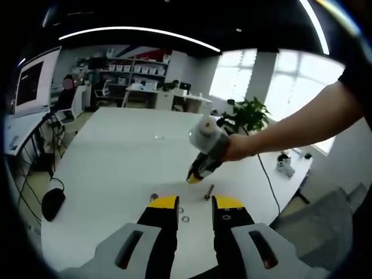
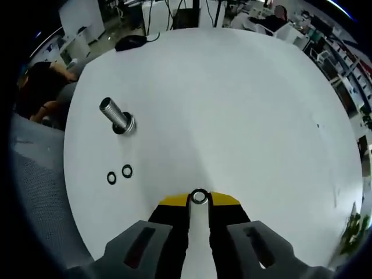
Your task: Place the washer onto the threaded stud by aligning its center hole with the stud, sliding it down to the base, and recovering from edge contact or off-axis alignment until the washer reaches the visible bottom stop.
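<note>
A small steel washer [image 2: 199, 197] is pinched between the yellow tips of my right gripper [image 2: 199, 201], held above the white table [image 2: 244, 104]. Well off to its left, the threaded stud [image 2: 116, 115] stands on its round base, tilted in this fisheye view. Two loose washers [image 2: 119, 174] lie side by side below the stud. In the left gripper view, the right gripper [image 1: 194, 177] hangs from a person's hand just up and left of the stud [image 1: 208, 192]. My left gripper [image 1: 196, 203] is open and holds nothing, with the loose washers [image 1: 185, 218] between its jaws.
A black mouse [image 2: 131, 42] with a cable lies near the table's far edge, the same mouse [image 1: 52, 203] sitting at the left edge in the left gripper view. A white device [image 1: 285, 165] on a cable sits at the right. Desks, chairs and a plant [image 1: 250, 113] stand beyond the table.
</note>
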`<state>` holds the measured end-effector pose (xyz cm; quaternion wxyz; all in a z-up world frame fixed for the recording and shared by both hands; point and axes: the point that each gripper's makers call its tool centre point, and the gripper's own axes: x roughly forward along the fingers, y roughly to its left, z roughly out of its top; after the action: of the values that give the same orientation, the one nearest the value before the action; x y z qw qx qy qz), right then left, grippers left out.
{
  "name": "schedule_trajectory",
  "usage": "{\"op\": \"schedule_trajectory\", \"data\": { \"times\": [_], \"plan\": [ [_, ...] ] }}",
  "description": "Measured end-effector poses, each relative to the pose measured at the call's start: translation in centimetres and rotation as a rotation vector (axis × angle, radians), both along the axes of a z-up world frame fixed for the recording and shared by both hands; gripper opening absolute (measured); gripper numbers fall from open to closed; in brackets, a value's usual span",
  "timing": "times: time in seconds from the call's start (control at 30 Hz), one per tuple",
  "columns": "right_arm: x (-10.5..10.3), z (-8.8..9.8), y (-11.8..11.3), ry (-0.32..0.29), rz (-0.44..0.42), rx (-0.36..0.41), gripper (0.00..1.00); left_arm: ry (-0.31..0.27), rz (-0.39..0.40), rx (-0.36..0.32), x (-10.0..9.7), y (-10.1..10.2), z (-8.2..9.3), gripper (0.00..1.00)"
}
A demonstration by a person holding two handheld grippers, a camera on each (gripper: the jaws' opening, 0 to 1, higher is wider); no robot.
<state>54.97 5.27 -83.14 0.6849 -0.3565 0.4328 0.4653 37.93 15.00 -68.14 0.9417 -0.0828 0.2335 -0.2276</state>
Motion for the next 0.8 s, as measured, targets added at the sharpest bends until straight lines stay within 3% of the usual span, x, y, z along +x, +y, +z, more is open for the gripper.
{"op": "schedule_trajectory", "data": {
  "times": [0.5,0.8],
  "plan": [
    [-1.6,3.8,-3.9,-0.035,-0.065,0.030,0.13,-0.022,-0.037,-0.003,-0.1,-0.9,0.5,0.20],
    [-3.0,5.3,-4.4,-0.038,-0.074,0.034,0.13,-0.030,-0.053,0.006,-0.2,-1.2,0.7,0.20]
  ]
}}
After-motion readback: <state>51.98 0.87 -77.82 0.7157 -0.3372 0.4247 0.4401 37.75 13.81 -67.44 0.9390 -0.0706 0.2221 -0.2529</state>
